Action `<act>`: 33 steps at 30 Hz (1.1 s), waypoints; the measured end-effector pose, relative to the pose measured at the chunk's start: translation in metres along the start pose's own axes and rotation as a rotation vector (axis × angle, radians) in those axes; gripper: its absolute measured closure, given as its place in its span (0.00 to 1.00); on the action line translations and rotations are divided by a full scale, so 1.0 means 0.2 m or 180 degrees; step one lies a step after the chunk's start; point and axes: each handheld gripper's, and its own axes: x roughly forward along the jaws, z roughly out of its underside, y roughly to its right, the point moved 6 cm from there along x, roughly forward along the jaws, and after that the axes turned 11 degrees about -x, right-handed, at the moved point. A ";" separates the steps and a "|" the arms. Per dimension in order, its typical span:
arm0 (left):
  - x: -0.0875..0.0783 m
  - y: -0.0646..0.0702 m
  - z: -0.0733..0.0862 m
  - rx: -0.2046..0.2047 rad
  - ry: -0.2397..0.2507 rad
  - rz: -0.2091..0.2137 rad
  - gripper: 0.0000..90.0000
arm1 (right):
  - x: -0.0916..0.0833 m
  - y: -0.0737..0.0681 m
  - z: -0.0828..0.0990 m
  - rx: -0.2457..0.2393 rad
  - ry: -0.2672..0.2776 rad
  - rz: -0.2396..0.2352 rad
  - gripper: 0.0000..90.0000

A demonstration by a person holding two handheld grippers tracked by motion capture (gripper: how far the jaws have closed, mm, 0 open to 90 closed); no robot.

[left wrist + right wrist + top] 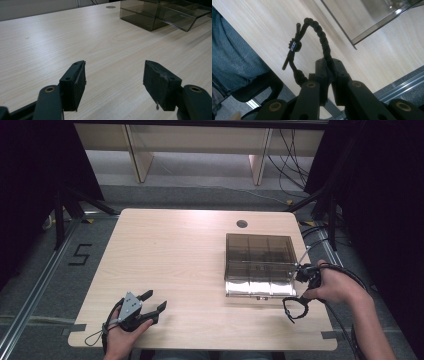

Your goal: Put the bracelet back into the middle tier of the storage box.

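A black braided cord loop (pixel 322 37) hangs pinched between the jaws of my right gripper (pixel 329 71), which is shut on it. In the high view the right gripper (pixel 300 295) is held just off the front right corner of a smoky clear plastic box (pixel 257 265), and the loop (pixel 294 310) dangles over the table near its front edge. The box has several compartments and stands on the right half of the table. My left gripper (pixel 156 300) rests at the front left, open with nothing between its fingers (pixel 75 82). The box (pixel 160 12) lies far ahead of it.
The light wooden table (pixel 175 245) has a round cable hole (pixel 242 224) behind the box. A person's trouser leg (pixel 232 62) and a dark chair edge are below the table's front. Black tripod legs stand on the floor at both sides.
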 end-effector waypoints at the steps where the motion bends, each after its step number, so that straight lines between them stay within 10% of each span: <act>1: 0.00 0.00 0.00 0.0000 0.0000 0.0000 0.38 | 0.00 0.00 0.00 0.0000 0.0000 0.0000 0.95; 33: -0.01 0.00 0.00 -0.0025 -0.0024 -0.0027 0.38 | -0.10 0.20 -0.17 0.0068 0.0482 0.0227 0.95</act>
